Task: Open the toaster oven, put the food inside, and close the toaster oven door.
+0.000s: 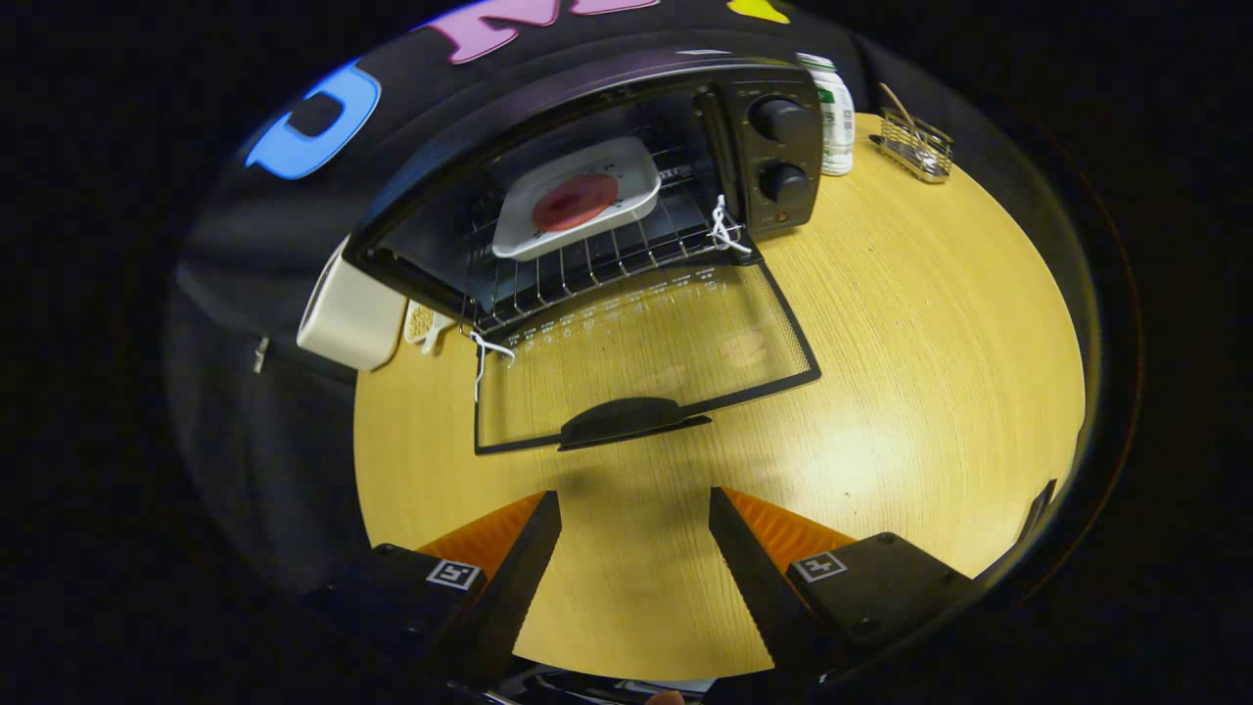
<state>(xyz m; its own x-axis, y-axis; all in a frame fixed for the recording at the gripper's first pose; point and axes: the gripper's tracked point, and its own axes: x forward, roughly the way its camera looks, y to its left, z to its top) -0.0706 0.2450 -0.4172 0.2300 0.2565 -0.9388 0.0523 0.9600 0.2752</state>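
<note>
Hovering over the table [930, 323], gripper [634, 504] spread wide, gripping nothing; food plate [578, 196] sitting on toaster oven [773, 147] rack, door [636, 352] lying flat, handle [626, 419] just ahead for lifting.

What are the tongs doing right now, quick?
Tongs: open, holding nothing, just short of the handle of the open toaster oven door.

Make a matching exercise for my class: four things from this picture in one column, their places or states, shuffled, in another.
Things:
1. oven door
2. plate
3. claw
4. white bottle

Places or states:
A. open, holding nothing
B. on the rack inside the oven
C. folded down flat on the table
D. standing beside the oven's knobs

Pairs: 1-C, 2-B, 3-A, 4-D
</note>
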